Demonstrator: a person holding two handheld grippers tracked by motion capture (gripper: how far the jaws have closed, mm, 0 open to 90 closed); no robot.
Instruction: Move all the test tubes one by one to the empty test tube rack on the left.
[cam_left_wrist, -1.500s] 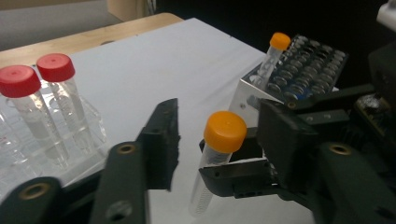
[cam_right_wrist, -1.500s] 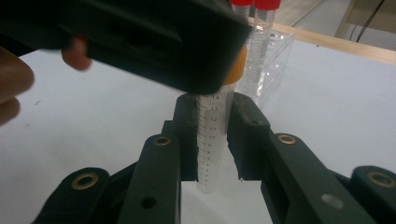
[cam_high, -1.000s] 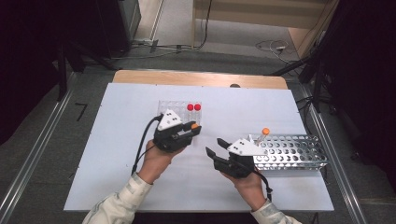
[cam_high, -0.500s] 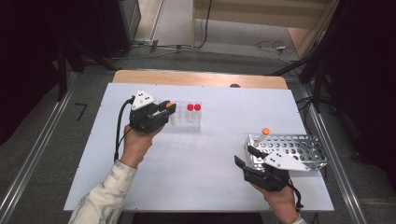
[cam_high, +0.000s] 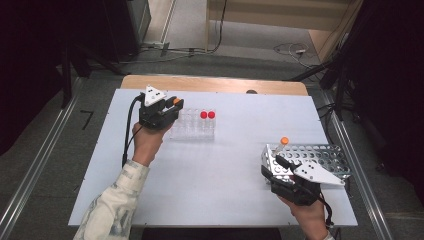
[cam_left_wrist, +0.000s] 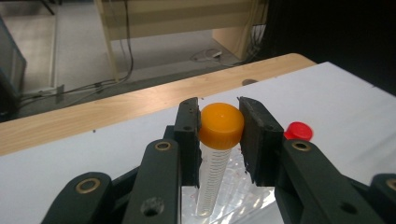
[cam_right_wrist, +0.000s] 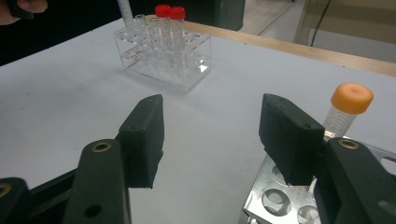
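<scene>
Though no readable writing shows, just scale marks on tube, left gripper (cam_left_wrist: 219, 128) clamps orange-capped tube (cam_left_wrist: 219, 140) over clear rack (cam_high: 194, 125), far left; it moved left since earlier. Right gripper (cam_right_wrist: 210, 135), jaws apart & empty, having just opened, sits near right by metal rack (cam_high: 320, 160).

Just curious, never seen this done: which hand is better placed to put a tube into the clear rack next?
Left. The left gripper already grips an orange-capped tube just above the clear rack. The right gripper is open with nothing between its jaws, beside the metal rack.
</scene>
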